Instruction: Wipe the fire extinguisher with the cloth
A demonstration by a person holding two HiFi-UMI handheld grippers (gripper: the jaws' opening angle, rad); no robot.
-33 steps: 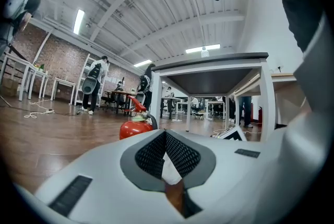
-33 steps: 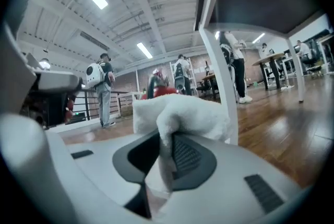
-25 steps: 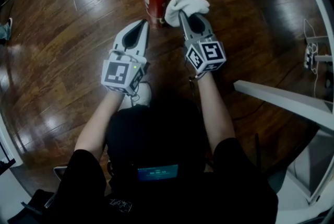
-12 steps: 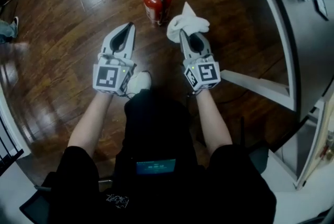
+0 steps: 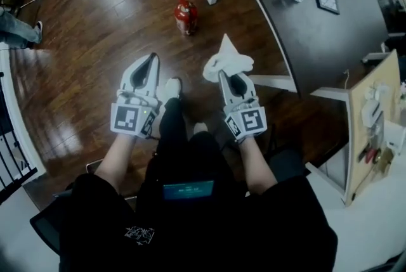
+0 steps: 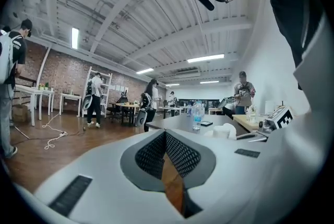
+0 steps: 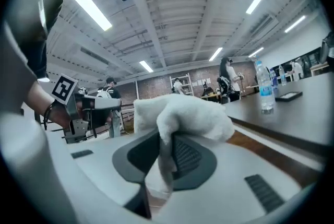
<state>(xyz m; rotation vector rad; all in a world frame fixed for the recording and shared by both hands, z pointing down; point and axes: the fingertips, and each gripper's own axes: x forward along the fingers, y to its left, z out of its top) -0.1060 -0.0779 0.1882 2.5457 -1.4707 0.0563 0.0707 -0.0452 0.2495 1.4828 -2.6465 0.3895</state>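
Wood floor (image 5: pixel 95 42) bears the fire extinguisher (image 5: pixel 185 14) near a dark table (image 5: pixel 298 30).

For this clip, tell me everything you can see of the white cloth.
The white fluffy cloth looks like soft towel fabric, bunched into a crumpled wad with one corner pointing up. The right gripper is shut on a lower fold, so most of the cloth puffs out beyond the jaw tips. It hangs in the air over the wooden floor, touching only that gripper, well apart from the red fire extinguisher.

Fire extinguisher (image 5: pixel 184 14) too small for detail; cloth (image 7: pixel 180 113) end hidden betw. right gripper (image 7: pixel 163 139) jaws.
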